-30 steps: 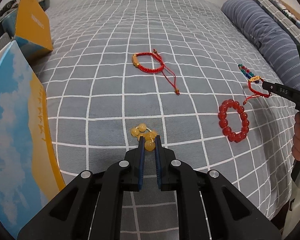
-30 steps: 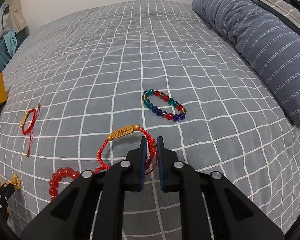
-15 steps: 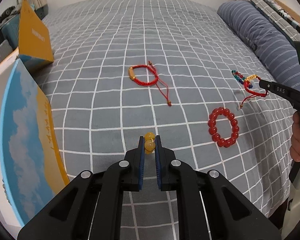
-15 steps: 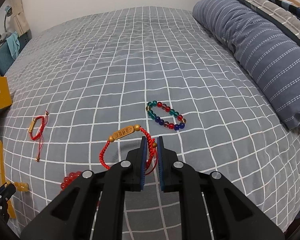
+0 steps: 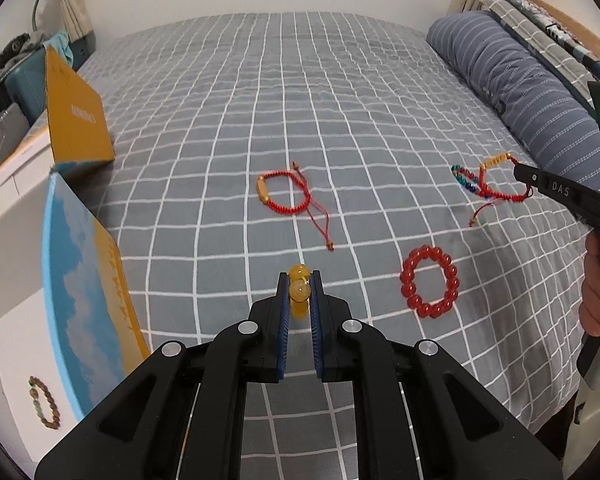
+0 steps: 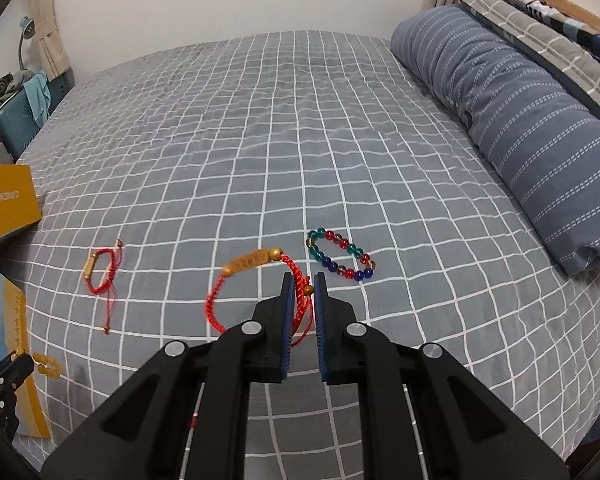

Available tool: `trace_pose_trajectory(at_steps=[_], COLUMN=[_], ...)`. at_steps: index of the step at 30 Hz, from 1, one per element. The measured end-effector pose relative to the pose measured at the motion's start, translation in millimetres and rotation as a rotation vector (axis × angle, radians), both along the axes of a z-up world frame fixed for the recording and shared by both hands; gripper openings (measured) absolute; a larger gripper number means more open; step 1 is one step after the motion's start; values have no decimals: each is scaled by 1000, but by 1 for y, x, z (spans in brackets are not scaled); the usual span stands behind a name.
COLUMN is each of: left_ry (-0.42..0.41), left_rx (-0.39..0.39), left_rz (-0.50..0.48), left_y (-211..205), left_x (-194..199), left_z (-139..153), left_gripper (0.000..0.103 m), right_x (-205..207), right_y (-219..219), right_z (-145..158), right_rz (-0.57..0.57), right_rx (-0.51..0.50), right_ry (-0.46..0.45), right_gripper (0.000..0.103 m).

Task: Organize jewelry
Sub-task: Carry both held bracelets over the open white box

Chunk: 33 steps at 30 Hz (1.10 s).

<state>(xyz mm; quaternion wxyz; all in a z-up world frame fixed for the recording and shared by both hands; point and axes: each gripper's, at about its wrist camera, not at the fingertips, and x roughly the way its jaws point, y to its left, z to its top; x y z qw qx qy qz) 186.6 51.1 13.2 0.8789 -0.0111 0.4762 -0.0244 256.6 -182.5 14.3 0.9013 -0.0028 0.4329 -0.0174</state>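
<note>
My left gripper (image 5: 299,280) is shut on a yellow bead bracelet (image 5: 299,289), which hangs above the grey checked bedspread (image 5: 300,120). My right gripper (image 6: 303,280) is shut on a red cord bracelet with a wooden bar (image 6: 252,262), also lifted off the bed; it shows in the left wrist view at the right (image 5: 500,184). On the bed lie another red cord bracelet (image 5: 282,194) (image 6: 100,272), a red bead bracelet (image 5: 430,286) and a multicoloured bead bracelet (image 6: 340,254).
An open box with a blue and yellow lid (image 5: 80,288) stands at the left, with a brown bead bracelet (image 5: 42,402) inside. A second yellow box (image 5: 76,112) sits behind it. A striped pillow (image 6: 520,120) lies along the right. A hand (image 5: 598,280) holds the right gripper.
Both grippers have risen, each carrying its bracelet up off the bedspread. The bed and the loose bracelets look smaller and farther away in both views.
</note>
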Motion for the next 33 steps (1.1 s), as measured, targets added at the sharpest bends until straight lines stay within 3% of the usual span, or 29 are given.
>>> trace_pose_trajectory(at_steps=[20,33], left_ry=[-63,-125], left_rx=[8,17], left_rz=[29,135], left_y=[29,86], left_x=[10,-10], left_z=[54,85], left_gripper=[9,9], right_x=[-19,-39], right_y=[54,121], right_z=[55,83], right_rz=[35,145], right_rx=[-35,6], right_ry=[-115,-174], right_gripper=[9,9])
